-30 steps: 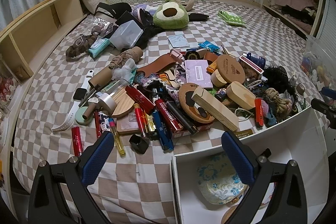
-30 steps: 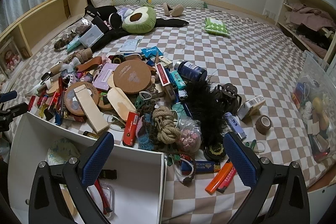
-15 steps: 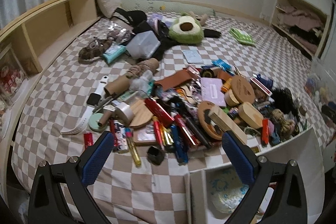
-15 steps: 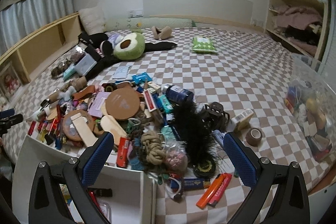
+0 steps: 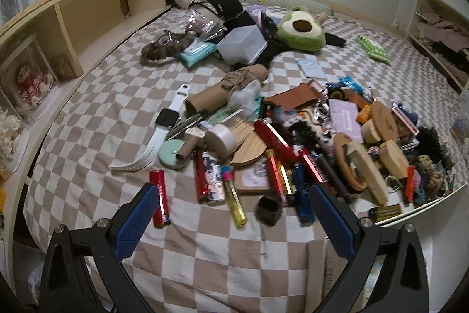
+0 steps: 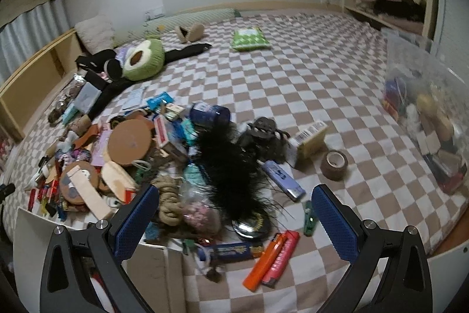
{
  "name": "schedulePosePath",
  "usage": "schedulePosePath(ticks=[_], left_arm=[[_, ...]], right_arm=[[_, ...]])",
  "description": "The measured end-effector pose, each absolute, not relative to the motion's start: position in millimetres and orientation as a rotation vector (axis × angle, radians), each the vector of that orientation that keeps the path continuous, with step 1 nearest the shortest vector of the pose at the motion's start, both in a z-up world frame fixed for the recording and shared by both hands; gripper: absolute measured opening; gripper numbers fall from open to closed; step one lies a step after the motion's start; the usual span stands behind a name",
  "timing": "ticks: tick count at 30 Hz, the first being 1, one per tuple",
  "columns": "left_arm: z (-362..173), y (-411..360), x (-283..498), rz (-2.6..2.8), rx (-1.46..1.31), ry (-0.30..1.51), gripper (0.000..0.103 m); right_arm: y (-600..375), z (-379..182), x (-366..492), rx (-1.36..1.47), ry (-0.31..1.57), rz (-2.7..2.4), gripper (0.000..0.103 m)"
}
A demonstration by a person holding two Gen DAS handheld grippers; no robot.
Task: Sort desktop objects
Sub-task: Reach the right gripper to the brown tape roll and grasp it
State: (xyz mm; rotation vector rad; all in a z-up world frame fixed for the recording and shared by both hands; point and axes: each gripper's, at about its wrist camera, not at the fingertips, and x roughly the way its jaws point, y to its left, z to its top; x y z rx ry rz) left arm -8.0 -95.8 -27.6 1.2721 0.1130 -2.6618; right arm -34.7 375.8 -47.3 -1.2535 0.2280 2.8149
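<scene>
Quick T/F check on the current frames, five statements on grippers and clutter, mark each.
1. Both grippers are open and hold nothing. True: the left gripper and right gripper show a wide gap between empty fingers.
2. The avocado plush lies at the far side of the bed. True.
3. The white smartwatch sits in the white box. False: it lies on the checkered blanket.
4. The brown tape roll is buried under the black feathers. False: it sits apart on bare blanket.
5. The orange lighter stands upright. False: it lies flat.
</scene>
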Motion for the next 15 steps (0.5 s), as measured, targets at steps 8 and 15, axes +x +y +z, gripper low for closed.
schedulePosePath(ticks=[8, 15], left_arm=[[-35, -119, -8, -2.607, 1.269, 0.119, 0.103], [-50, -149, -11, -2.479, 1.31, 0.168, 0.103]], right_arm=[[402, -70, -42, -1.35, 0.325, 2.702, 0.103], [423, -89, -46, -1.407, 0.445, 2.626, 0.103]])
